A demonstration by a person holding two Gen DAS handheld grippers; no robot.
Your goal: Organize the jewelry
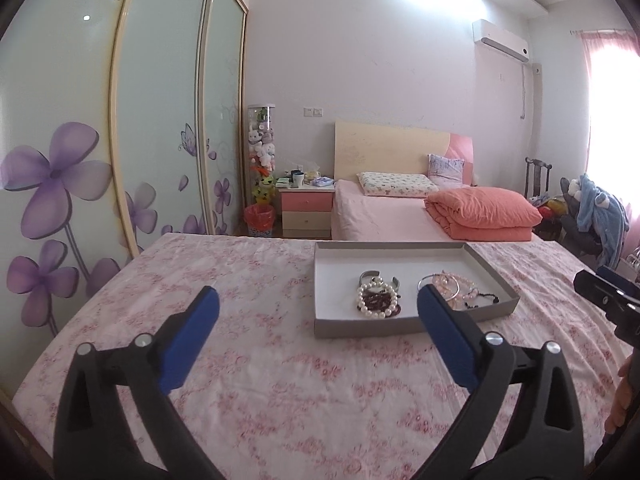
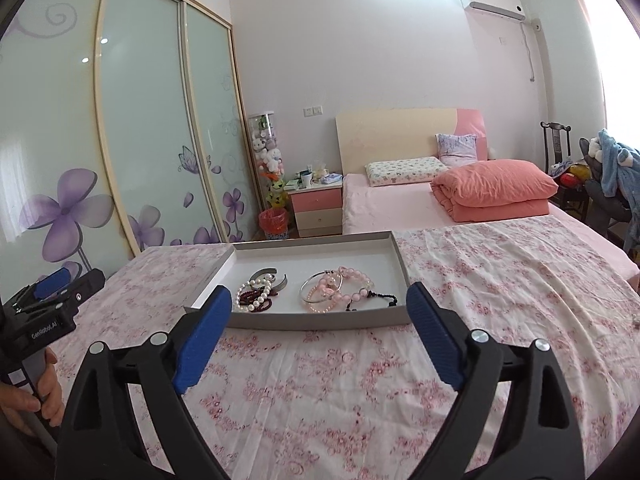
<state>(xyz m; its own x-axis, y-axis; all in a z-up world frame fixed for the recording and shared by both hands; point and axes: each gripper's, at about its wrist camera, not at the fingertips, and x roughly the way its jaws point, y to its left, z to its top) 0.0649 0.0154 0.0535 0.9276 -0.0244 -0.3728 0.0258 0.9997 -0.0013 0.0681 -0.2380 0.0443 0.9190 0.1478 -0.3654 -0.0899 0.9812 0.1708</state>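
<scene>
A shallow grey tray (image 1: 332,264) with a white inside sits on the pink floral cloth; it also shows in the right wrist view (image 2: 312,250). In it lie a white pearl bracelet (image 1: 370,302) with dark red beads, a silver cuff (image 1: 370,276), a silver bangle (image 2: 318,290), pink bead bracelets (image 2: 356,280) and a black cord (image 2: 382,296). My left gripper (image 1: 318,306) is open and empty, short of the tray's front left. My right gripper (image 2: 320,306) is open and empty, just before the tray's front wall.
The cloth-covered surface (image 2: 500,280) spreads around the tray. Behind it stand a bed with an orange folded quilt (image 1: 484,210), a pink nightstand (image 1: 308,210), a red bin (image 1: 260,220) and sliding wardrobe doors (image 1: 160,120) at left. A chair with clothes (image 2: 616,176) stands at right.
</scene>
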